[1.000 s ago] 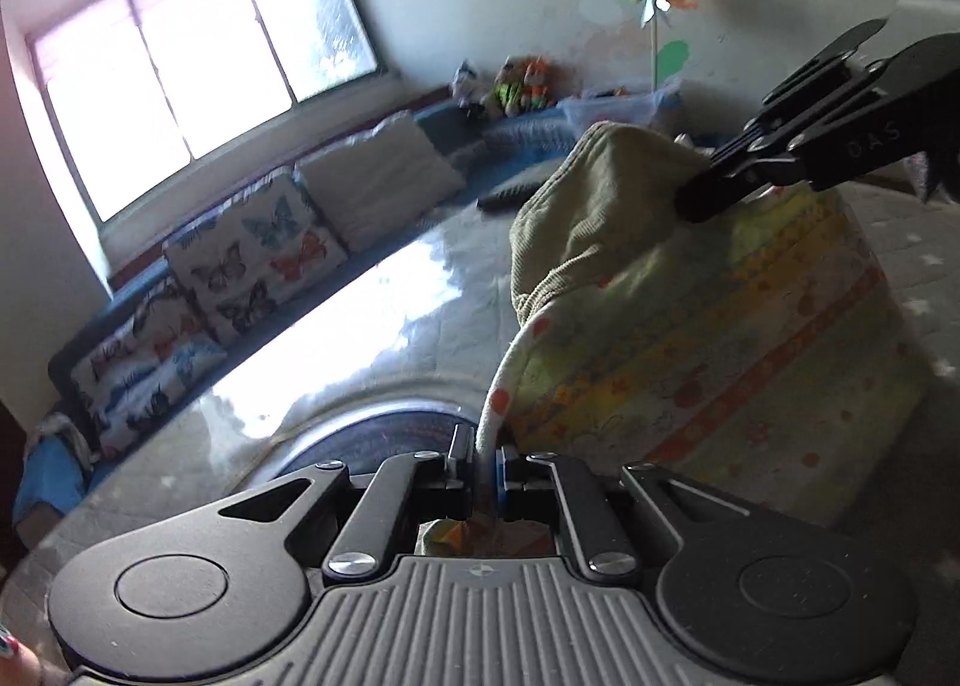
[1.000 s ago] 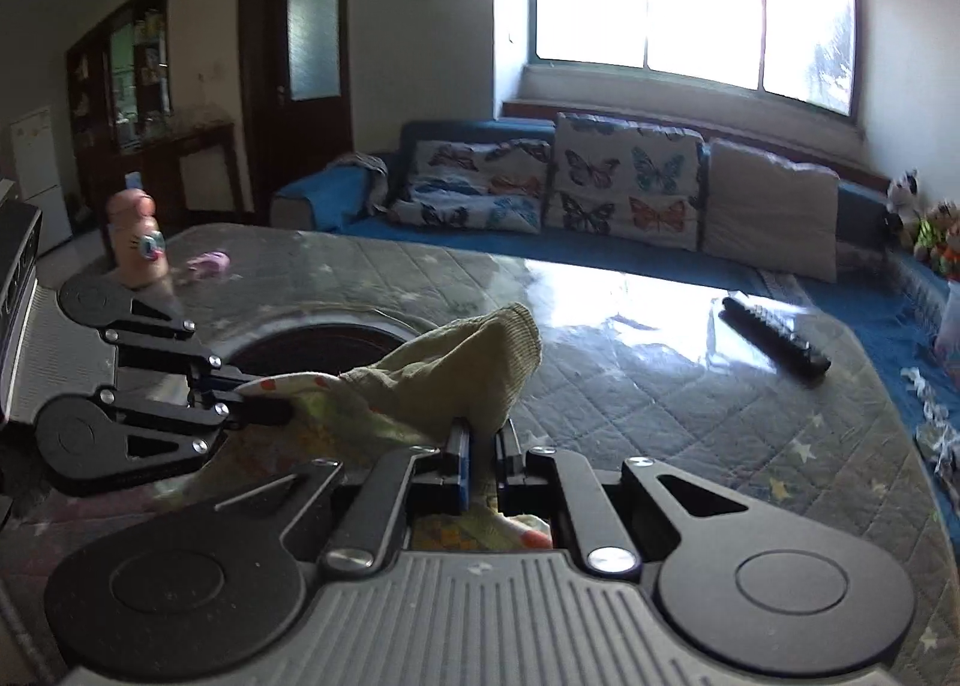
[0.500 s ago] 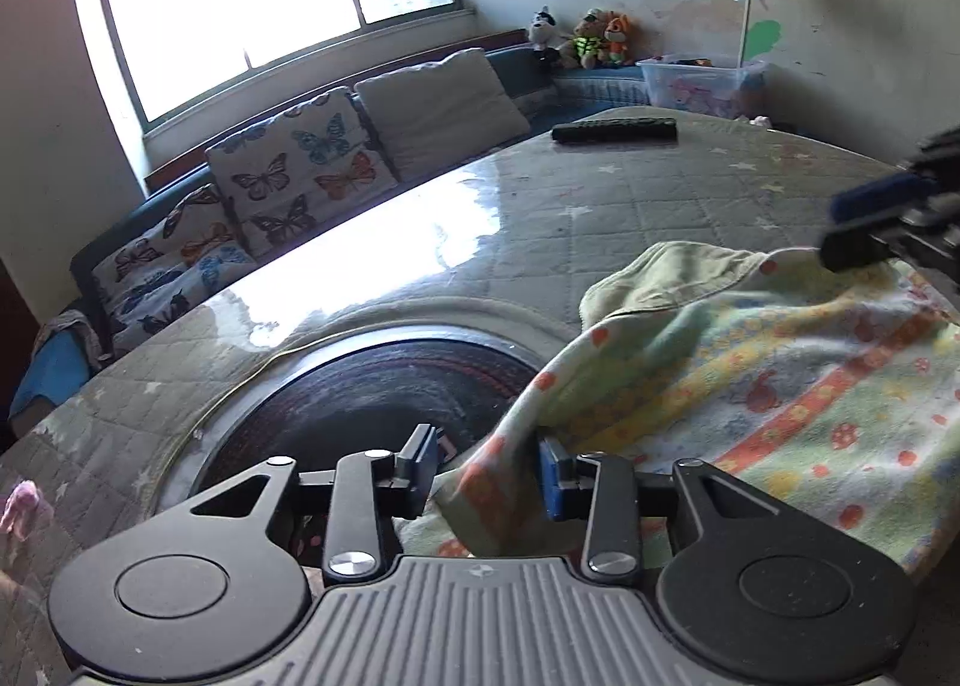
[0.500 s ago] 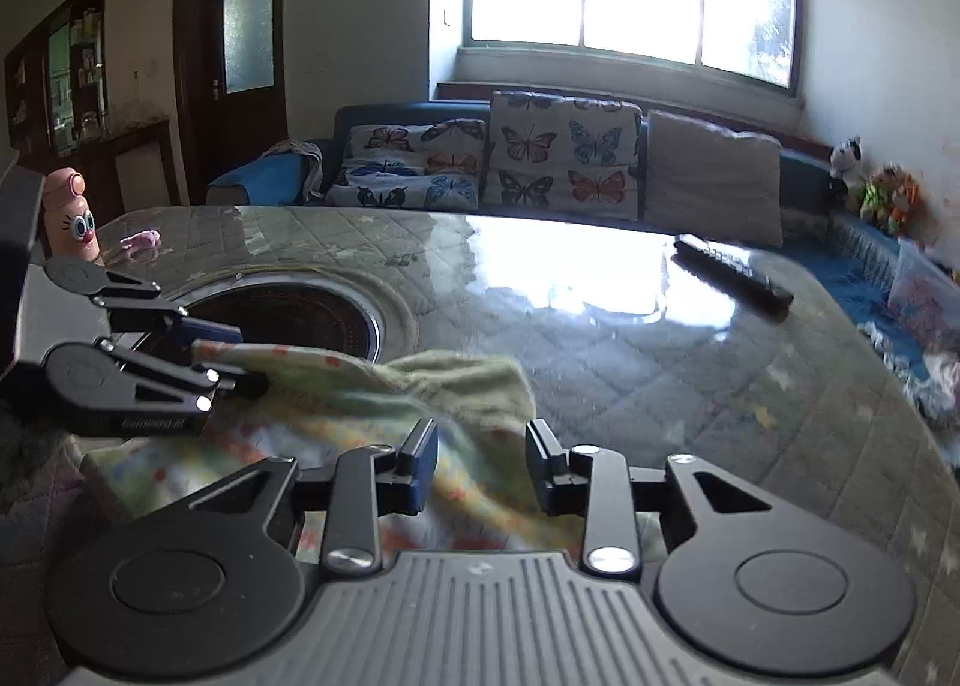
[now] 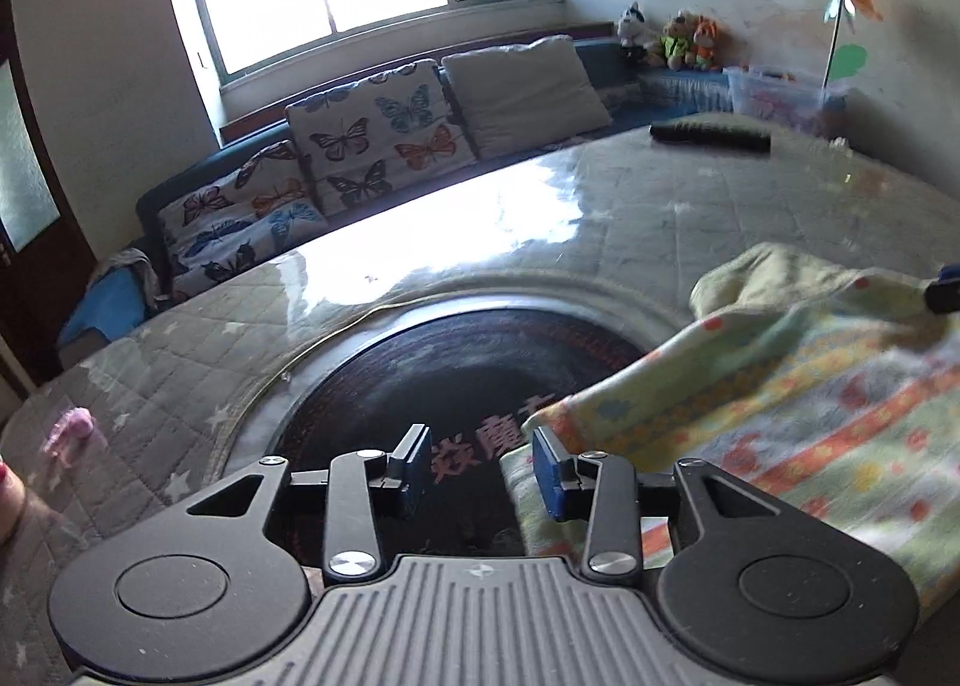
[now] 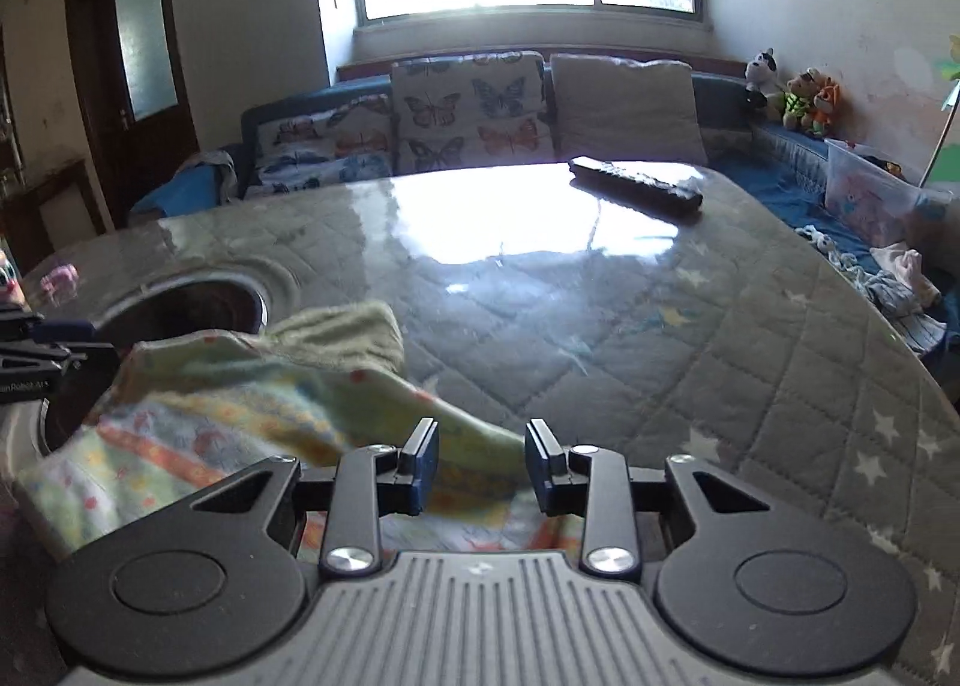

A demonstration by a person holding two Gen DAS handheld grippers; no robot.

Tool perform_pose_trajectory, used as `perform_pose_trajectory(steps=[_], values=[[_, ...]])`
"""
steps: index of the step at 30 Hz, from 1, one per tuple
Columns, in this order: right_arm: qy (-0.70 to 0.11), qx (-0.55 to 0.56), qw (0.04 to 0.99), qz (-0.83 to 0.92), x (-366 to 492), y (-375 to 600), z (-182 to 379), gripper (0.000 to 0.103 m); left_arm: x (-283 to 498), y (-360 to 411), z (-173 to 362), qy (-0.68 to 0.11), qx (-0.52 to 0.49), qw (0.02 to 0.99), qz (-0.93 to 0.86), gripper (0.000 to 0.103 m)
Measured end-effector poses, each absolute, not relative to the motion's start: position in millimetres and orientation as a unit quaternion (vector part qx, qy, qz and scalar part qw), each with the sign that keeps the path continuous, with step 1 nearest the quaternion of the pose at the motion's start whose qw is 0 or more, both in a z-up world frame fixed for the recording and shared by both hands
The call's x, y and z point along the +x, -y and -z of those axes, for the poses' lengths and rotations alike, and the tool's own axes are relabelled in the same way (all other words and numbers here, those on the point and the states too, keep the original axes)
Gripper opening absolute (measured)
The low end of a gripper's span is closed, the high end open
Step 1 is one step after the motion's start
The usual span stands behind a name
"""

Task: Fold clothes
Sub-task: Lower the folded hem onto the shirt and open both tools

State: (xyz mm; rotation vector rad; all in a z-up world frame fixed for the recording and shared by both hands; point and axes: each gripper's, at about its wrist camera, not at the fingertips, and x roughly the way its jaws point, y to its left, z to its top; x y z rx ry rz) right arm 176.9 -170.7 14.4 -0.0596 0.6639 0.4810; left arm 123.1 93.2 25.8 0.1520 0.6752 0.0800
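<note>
From the left wrist, the garment [image 5: 798, 386], a soft nubby cloth with orange and yellow printed stripes, dots and an olive ribbed cuff, lies slack on the quilted star-print table cover [image 5: 180, 362], partly over the round dark inset [image 5: 432, 374]; a second ago it hung pinched, whereas now the left gripper [image 5: 482, 467] is closing slightly with a cloth edge just beside its right pad, unpressed. From the right wrist, the right gripper [image 6: 480, 464] stands spread above the cloth's near edge, released since then, a black remote [image 6: 636, 185] beyond.
</note>
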Motion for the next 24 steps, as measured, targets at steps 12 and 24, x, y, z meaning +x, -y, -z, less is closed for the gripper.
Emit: perform_pose_trajectory(steps=[12, 24], values=[[-0.344, -0.046, 0.887, -0.305, 201, 109, -2, 0.030, 176, -43, -16, -0.358, 0.057, 0.930, 0.062, 0.038], [-0.320, -0.097, 0.878, -0.343, 152, 101, -17, 0.033, 140, -38, -22, -0.334, 0.078, 0.937, 0.069, 0.038]])
